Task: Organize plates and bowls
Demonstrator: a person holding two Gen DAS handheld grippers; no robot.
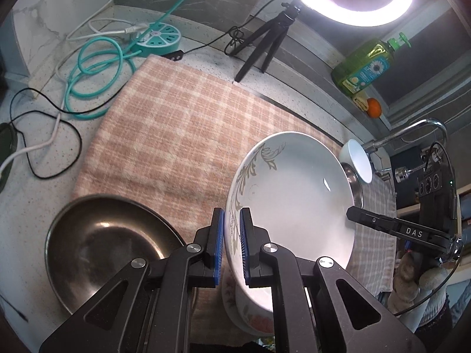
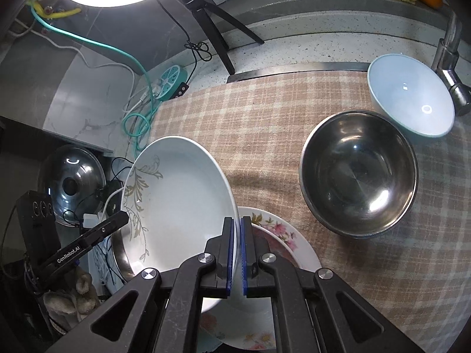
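Note:
A white plate with a grey-gold leaf pattern is held tilted above the checked cloth. My left gripper is shut on its left rim. My right gripper is shut on its right rim; its finger shows across the plate in the left wrist view. Under the plate lies a floral plate. A steel plate lies left of it. A steel bowl and a white bowl stand on the cloth to the right.
A checked cloth covers the speckled counter. A teal power strip with cables, a ring light on a tripod, a green soap bottle, an orange and a faucet line the back. A pot lid sits at left.

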